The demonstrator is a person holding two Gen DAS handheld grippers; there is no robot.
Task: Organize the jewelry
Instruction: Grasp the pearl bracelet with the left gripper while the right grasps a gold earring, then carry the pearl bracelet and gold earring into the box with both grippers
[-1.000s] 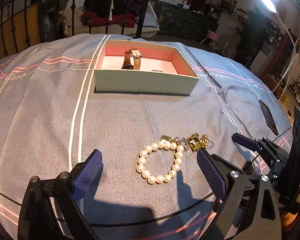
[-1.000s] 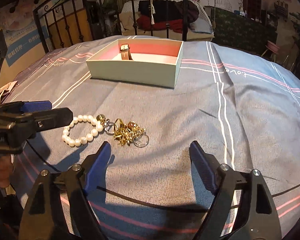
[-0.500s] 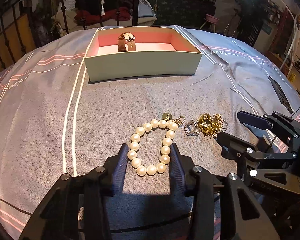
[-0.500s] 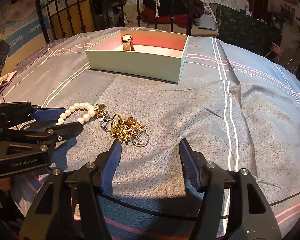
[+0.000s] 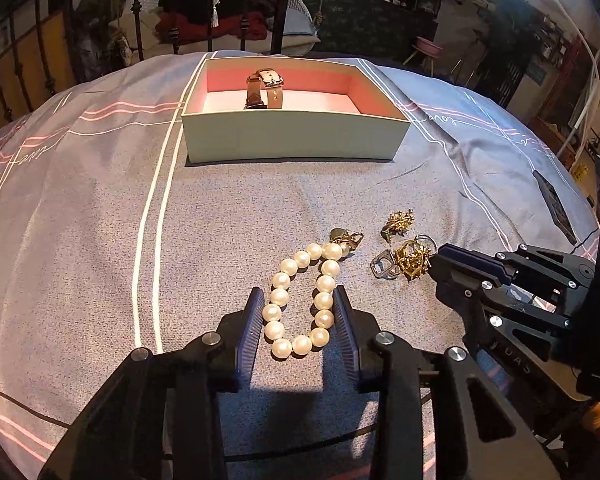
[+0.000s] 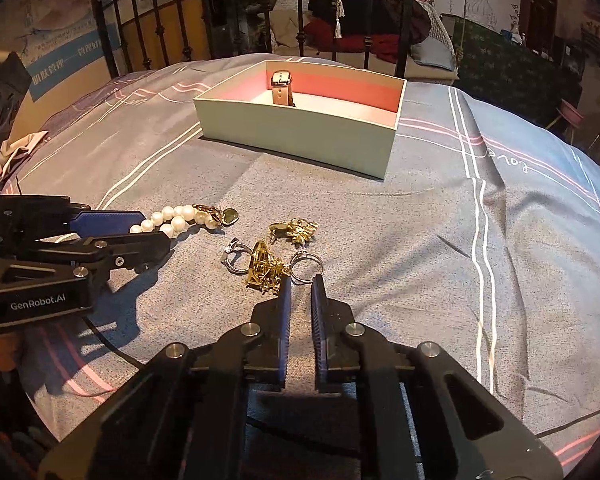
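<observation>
Left gripper (image 5: 299,322) low on the bed (image 5: 80,240), fingers (image 5: 252,332) closed in against both sides of the pearl bracelet (image 5: 300,300), pads touching the near beads; loop squeezed narrow, clasp end pointing away toward the box. Judged step: pinch and lift the bracelet. Best done by holding the squeeze on the bead rows, lifting straight up so the far end with its gold clasp (image 5: 346,237) trails free, clear of the neighbouring gold cluster.

Just right of the bracelet: tangled gold charm pile (image 6: 265,268) with silver ring (image 6: 234,258) on its left side and thin ring (image 6: 306,267) on its right, separate gold brooch (image 6: 296,229) a little beyond. Right gripper (image 6: 300,286) at the near edge of the pile, fingers (image 6: 285,300) nearly closed with a narrow gap; whether anything is pinched, cannot tell. Worth nudging the tips onto one piece only, else the tangle drags along.

Farther back, centre: open box (image 5: 296,136) with pink lining, watch (image 5: 265,90) standing inside. Everything else still on the bed, well short of the box.
</observation>
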